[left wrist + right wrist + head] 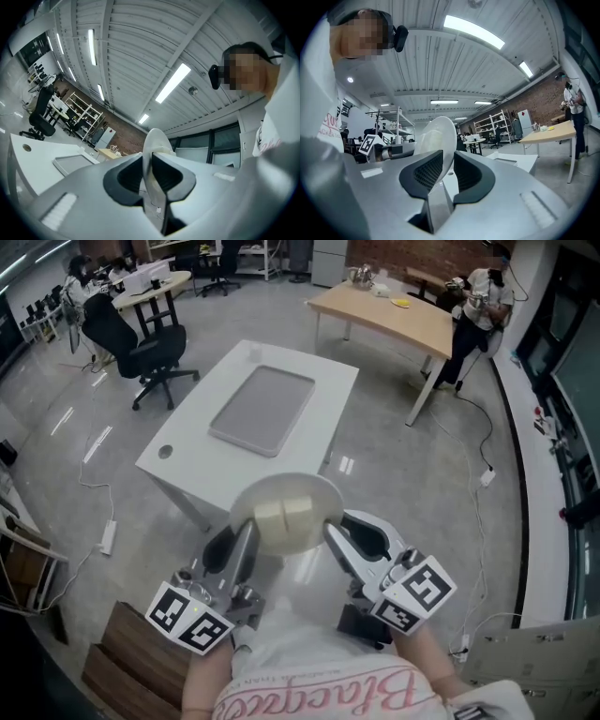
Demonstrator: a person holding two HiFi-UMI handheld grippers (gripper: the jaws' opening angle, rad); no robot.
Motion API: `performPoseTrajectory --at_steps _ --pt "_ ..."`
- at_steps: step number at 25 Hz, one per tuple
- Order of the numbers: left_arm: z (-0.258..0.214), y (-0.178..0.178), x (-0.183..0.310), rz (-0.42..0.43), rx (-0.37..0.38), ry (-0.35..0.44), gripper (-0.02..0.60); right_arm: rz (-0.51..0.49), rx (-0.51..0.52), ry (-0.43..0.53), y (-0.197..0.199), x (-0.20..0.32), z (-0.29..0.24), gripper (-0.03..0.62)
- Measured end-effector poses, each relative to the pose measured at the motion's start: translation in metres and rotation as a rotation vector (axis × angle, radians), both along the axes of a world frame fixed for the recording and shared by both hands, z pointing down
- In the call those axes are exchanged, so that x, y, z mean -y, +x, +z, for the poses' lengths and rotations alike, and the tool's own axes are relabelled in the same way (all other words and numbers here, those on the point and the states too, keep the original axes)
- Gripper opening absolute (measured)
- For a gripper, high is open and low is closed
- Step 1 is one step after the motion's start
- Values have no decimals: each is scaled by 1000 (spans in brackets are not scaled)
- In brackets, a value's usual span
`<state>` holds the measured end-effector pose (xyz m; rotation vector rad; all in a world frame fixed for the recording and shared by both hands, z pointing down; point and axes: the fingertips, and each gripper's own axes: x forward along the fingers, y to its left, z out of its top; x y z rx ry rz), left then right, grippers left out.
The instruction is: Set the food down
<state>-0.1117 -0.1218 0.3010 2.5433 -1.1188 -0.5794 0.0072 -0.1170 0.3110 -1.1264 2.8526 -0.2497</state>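
Observation:
In the head view I hold a white plate (281, 482) level between both grippers, above the floor and just short of a white table (323, 399). A pale, blocky piece of food (286, 517) lies on it. My left gripper (246, 545) is shut on the plate's left rim, and my right gripper (334, 538) is shut on its right rim. The left gripper view has the plate's edge (157, 140) running up from between the jaws of the left gripper (149, 173). In the right gripper view the plate (436, 133) stands edge-on in the right gripper (447, 171).
A grey tray (262, 409) lies on the white table ahead. Beyond stand a wooden table (394, 320) with a person (478, 306) beside it, and a black office chair (155, 352) at the left. A brown wooden surface (122, 662) sits at my lower left.

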Motion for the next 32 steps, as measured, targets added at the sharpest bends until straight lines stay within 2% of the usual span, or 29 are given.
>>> performPoseTrajectory --at_steps 6,12,17,24,32 --pt "6 -21 43 18 14 -13 46 34 -3 -10 -21 41 3 75" --pt "19 -18 77 41 19 -70 49 79 -25 -42 -18 70 11 75" --pt "27 -14 105 29 38 -121 57 98 -36 -60 -14 96 15 74" --pt "52 -13 158 -49 67 -202 71 58 -46 -81 -11 156 31 67" --pt "89 -11 242 -183 99 -325 80 -26 -90 -151 -10 255 63 64"
